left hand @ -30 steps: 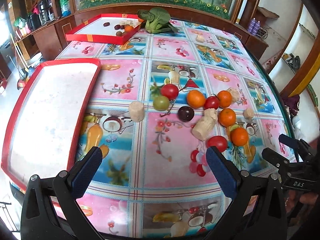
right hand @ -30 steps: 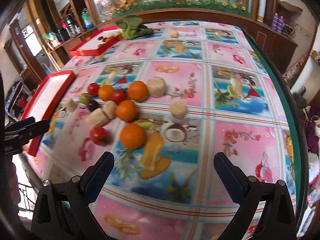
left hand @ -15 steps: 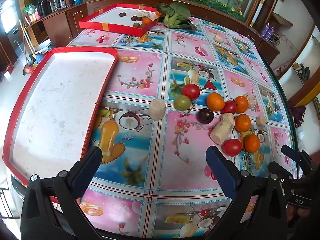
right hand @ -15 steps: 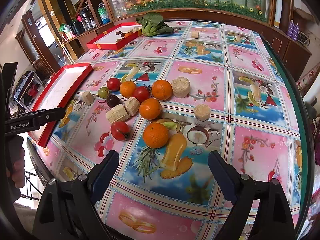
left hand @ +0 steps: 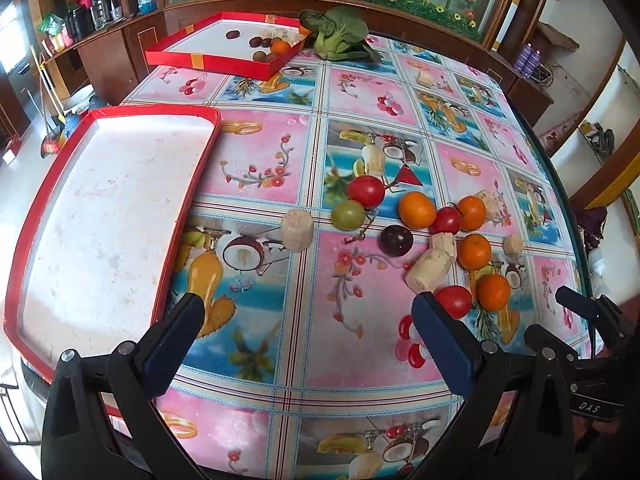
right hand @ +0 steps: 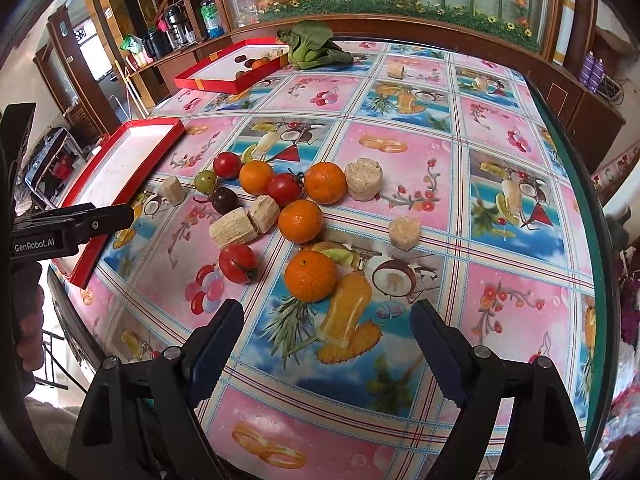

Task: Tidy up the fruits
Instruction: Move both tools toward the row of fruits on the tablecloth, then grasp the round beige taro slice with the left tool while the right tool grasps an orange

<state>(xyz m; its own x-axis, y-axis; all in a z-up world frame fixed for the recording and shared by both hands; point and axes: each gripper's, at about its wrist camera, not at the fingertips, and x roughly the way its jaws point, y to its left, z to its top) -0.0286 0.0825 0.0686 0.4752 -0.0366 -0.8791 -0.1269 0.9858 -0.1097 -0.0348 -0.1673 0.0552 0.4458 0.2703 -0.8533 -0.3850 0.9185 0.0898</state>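
A cluster of fruit lies on the patterned table: several oranges, the nearest one (right hand: 310, 275), red tomatoes (right hand: 237, 263) (left hand: 365, 191), a green one (left hand: 347, 214), a dark plum (left hand: 395, 240) and pale sugarcane chunks (left hand: 427, 270) (right hand: 363, 179). An empty red tray (left hand: 100, 216) sits at the left. My left gripper (left hand: 304, 316) is open and empty above the table's near edge, left of the cluster. My right gripper (right hand: 326, 322) is open and empty just in front of the nearest orange.
A second red tray (left hand: 224, 46) with a few fruits stands at the far side, next to a green leafy vegetable (left hand: 338, 36). A lone pale chunk (right hand: 396, 70) lies far back. The table's right edge (right hand: 592, 216) drops off; cabinets line the back.
Both grippers have moved slightly forward and higher over the table; the fruit cluster sits closer in the right wrist view. Both stay open and empty. No fruit moved.
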